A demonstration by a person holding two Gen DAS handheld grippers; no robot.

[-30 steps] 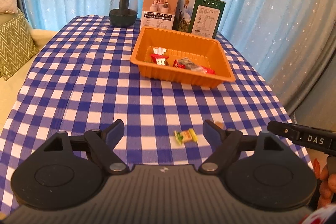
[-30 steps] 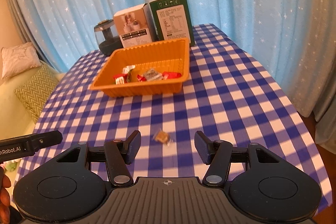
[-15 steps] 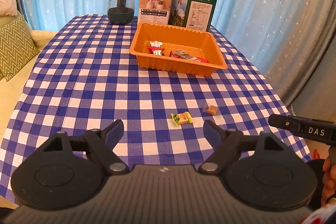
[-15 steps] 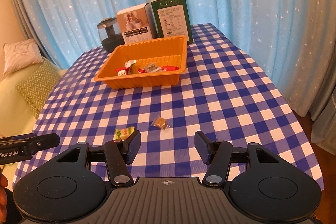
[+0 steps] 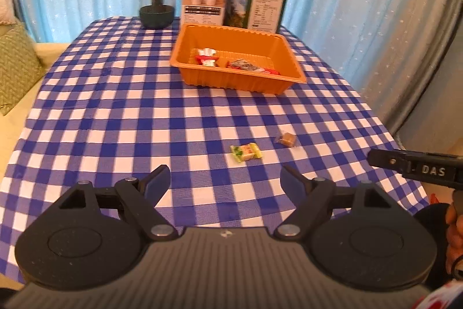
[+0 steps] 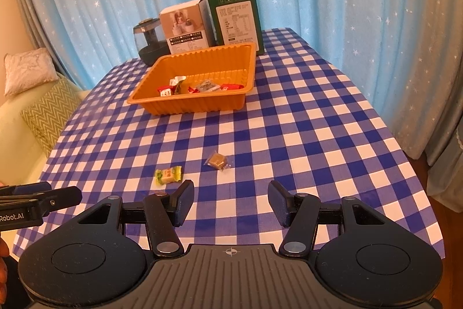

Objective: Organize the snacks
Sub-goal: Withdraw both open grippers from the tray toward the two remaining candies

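Two loose sweets are lying on the checked cloth of the bench, and the step in hand looks like picking them up for the orange tray further back. To do it well, each tool is probably best taking the sweet nearest it.

On the left, the left gripper is hovering over the bench with its jaws standing wide and nothing between them. The green and yellow sweet is lying just beyond its tips, a little right of centre, so the approach is likely needing a small shift to the right before coming down. The wrapper is flat and crinkly with twisted ends; closing across the firm middle, not the loose ends, should give a surer hold.

Further right, the brown sweet is sitting in a clear wrapper, near the green one but not touching it. The right gripper is hanging above the cloth with its jaws parted about halfway and empty, the brown sweet ahead of them and slightly left of centre. This piece is small and blocky, and the clear film may be slippery, so lowering the tips close to the cloth before closing seems wise.

The tray is already holding several red and white wrapped snacks along its near side, with room left behind them.
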